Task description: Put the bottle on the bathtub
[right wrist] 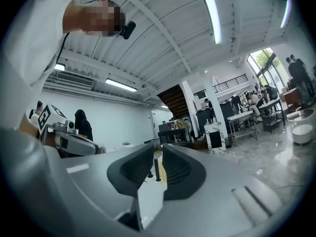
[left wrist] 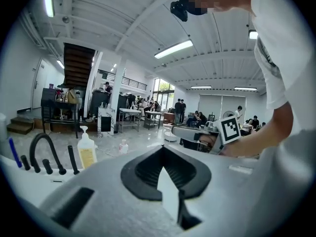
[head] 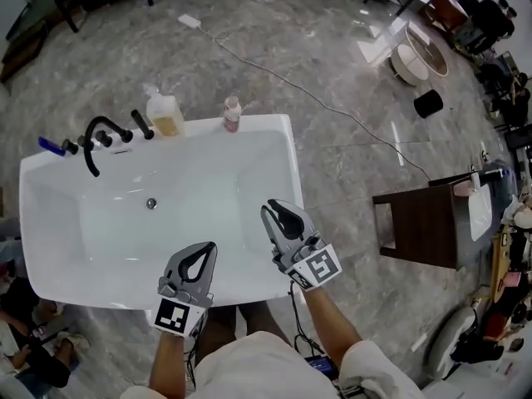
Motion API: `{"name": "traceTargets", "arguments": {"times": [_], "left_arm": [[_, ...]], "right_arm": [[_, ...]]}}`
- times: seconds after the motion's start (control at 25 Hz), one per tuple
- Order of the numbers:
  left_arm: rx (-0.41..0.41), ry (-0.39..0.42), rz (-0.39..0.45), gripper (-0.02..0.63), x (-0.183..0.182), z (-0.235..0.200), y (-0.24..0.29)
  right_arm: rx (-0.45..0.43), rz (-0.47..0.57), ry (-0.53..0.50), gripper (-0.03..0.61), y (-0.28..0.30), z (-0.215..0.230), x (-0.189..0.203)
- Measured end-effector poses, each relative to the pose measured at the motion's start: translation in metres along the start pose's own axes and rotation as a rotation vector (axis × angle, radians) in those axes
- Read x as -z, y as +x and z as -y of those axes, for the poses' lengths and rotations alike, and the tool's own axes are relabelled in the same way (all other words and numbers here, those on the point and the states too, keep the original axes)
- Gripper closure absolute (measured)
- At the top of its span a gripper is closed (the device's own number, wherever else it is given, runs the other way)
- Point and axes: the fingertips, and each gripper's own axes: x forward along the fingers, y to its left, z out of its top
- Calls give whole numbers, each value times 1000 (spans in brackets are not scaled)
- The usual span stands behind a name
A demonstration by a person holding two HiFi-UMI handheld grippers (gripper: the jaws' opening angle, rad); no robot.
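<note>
Looking down from the head view, the white bathtub (head: pixel 283 140) fills the middle of the marble floor. The small pink bottle (head: pixel 232 113) stands upright on its far edge, toward the far right corner. A pump bottle (head: pixel 165 115) of yellow liquid stands on the same edge beside the black faucet (head: pixel 96 135), well apart from the pink one. Both grippers hang over the near edge, the left gripper (head: pixel 208 248) nearer the person and the right gripper (head: pixel 268 209) further in over the basin. Only the gripper views settle the jaws. The left gripper (left wrist: pixel 163 149) has its 2 tips pressed together with nothing between them. The right gripper (right wrist: pixel 155 154) has a narrow slit between its pads, also empty, through which 1 black faucet handle (right wrist: pixel 157 169) shows. From the left gripper view the small pink bottle (left wrist: pixel 123 146) and pump bottle (left wrist: pixel 87 149) appear side-on, with people and tables far behind, which the head view leaves out. A white cable (head: pixel 316 90) crosses the floor beyond the tub.
</note>
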Motion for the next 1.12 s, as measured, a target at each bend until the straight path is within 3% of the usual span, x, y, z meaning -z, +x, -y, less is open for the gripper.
{"name": "traceTargets", "arguments": {"times": [0.12, 0.32, 0.64, 0.88, 1.12], "left_arm": [[11, 26, -11, 607, -11, 12, -14], [22, 51, 45, 607, -43, 30, -31], [14, 97, 83, 607, -78, 57, -71], [18, 131, 54, 607, -80, 62, -88], [20, 139, 72, 607, -81, 66, -93]], "right_arm": [[-16, 5, -21, 537, -19, -27, -32], [-42, 45, -45, 554, -44, -68, -77], [-106, 73, -60, 578, -74, -113, -124], [-108, 40, -109, 578, -80, -129, -141], [-145, 33, -82, 578, -85, -141, -149]]}}
